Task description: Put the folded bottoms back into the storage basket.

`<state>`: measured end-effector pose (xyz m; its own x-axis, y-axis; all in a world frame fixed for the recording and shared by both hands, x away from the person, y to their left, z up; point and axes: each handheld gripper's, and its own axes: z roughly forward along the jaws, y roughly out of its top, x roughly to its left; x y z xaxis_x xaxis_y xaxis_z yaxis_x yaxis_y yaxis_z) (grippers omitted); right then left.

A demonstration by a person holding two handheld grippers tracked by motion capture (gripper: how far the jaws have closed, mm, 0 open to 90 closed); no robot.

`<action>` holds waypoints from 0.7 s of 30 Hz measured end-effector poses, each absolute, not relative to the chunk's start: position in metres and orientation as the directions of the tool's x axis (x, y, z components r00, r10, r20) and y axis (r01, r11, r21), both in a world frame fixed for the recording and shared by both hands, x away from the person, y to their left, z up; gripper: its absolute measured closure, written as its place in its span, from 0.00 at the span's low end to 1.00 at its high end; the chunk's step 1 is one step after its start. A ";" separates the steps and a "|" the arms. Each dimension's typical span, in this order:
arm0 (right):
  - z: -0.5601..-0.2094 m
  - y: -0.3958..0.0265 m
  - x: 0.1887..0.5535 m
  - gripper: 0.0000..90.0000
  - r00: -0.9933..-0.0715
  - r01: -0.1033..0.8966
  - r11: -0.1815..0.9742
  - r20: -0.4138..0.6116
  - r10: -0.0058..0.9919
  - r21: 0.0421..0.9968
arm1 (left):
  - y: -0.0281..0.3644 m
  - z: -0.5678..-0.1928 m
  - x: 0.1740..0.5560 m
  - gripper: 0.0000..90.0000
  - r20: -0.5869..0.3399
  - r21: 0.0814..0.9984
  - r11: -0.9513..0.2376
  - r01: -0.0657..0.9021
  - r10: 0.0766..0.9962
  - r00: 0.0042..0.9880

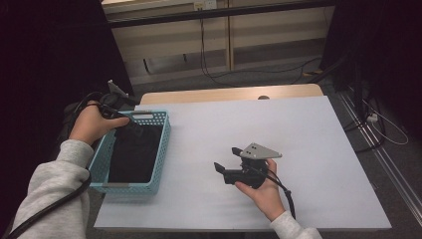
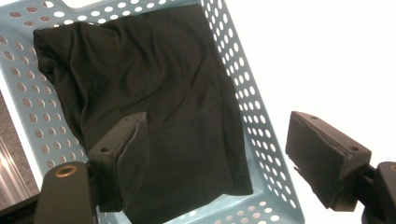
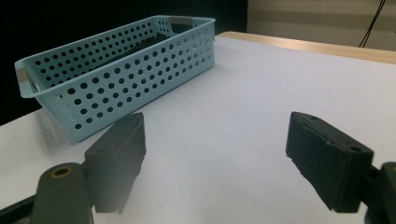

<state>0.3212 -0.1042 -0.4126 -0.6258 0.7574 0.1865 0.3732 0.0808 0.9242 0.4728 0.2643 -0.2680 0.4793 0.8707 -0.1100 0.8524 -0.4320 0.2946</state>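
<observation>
The black cloth lies folded flat on the floor of the light blue perforated basket, filling most of it, with its long axis running along the basket's length, from the person's side toward the far end of the table. Its surface is creased, and one corner near a basket end is bunched up. The left gripper hangs over the far end of the basket, just above the cloth, its jaws spread wide with nothing pinched between them. The basket sits at the left edge of the white table, long side parallel to that edge. The right gripper is held well to the right of the basket, above bare table, pointing toward it, jaws apart and empty.
</observation>
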 end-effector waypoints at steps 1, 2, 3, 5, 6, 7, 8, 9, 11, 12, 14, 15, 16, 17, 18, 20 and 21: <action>-0.413 -0.104 0.321 0.22 -0.628 0.374 0.085 0.185 0.756 0.924 | 0.263 -0.268 0.472 0.24 -0.111 0.298 -0.430 0.852 0.871 0.479; -0.413 -0.104 0.321 0.22 -0.629 0.373 0.089 0.181 0.756 0.924 | 0.263 -0.268 0.471 0.24 -0.109 0.301 -0.434 0.849 0.869 0.483; -0.413 -0.104 0.320 0.22 -0.629 0.375 0.088 0.184 0.755 0.923 | 0.262 -0.268 0.470 0.24 -0.114 0.304 -0.434 0.848 0.867 0.485; -0.412 -0.104 0.319 0.22 -0.636 0.373 0.094 0.180 0.751 0.923 | 0.260 -0.267 0.467 0.24 -0.114 0.302 -0.442 0.845 0.863 0.492; -0.412 -0.105 0.318 0.22 -0.635 0.373 0.097 0.178 0.751 0.923 | 0.259 -0.267 0.466 0.23 -0.117 0.309 -0.438 0.844 0.863 0.491; -0.412 -0.105 0.318 0.22 -0.636 0.373 0.096 0.179 0.751 0.923 | 0.259 -0.268 0.465 0.23 -0.116 0.314 -0.440 0.841 0.862 0.494; -0.412 -0.105 0.317 0.22 -0.638 0.374 0.098 0.179 0.749 0.922 | 0.258 -0.268 0.464 0.23 -0.118 0.312 -0.444 0.840 0.859 0.498; -0.412 -0.106 0.317 0.22 -0.640 0.373 0.101 0.177 0.747 0.923 | 0.257 -0.268 0.462 0.23 -0.122 0.311 -0.442 0.841 0.859 0.497; -0.412 -0.107 0.316 0.22 -0.641 0.378 0.101 0.182 0.746 0.920 | 0.257 -0.270 0.460 0.23 -0.121 0.314 -0.446 0.838 0.857 0.501; -0.412 -0.108 0.316 0.22 -0.643 0.378 0.101 0.182 0.744 0.920 | 0.257 -0.271 0.459 0.23 -0.124 0.318 -0.441 0.839 0.858 0.498; -0.413 -0.109 0.314 0.22 -0.643 0.378 0.105 0.179 0.745 0.920 | 0.258 -0.273 0.457 0.23 -0.130 0.324 -0.442 0.837 0.855 0.502; -0.413 -0.110 0.314 0.22 -0.645 0.378 0.107 0.178 0.743 0.920 | 0.258 -0.275 0.456 0.23 -0.134 0.330 -0.440 0.835 0.854 0.502; -0.414 -0.112 0.313 0.22 -0.644 0.379 0.109 0.177 0.744 0.919 | 0.259 -0.276 0.456 0.23 -0.136 0.335 -0.442 0.832 0.851 0.507; -0.414 -0.113 0.312 0.22 -0.642 0.381 0.111 0.176 0.746 0.918 | 0.259 -0.278 0.455 0.23 -0.139 0.340 -0.440 0.831 0.851 0.507; -0.415 -0.114 0.312 0.22 -0.641 0.383 0.109 0.179 0.746 0.917 | 0.260 -0.280 0.455 0.23 -0.139 0.348 -0.440 0.828 0.849 0.510; -0.417 -0.118 0.311 0.22 -0.638 0.388 0.109 0.182 0.748 0.915 | 0.263 -0.286 0.454 0.23 -0.145 0.355 -0.433 0.828 0.850 0.507; -0.418 -0.120 0.310 0.22 -0.638 0.389 0.113 0.179 0.749 0.914 | 0.264 -0.289 0.454 0.23 -0.146 0.362 -0.435 0.825 0.847 0.511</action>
<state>0.3103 -0.1198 -0.4181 -0.6376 0.7493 0.1789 0.3894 0.1131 0.9141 0.4542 0.2639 -0.2885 0.5107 0.8473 -0.1457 0.8245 -0.4346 0.3623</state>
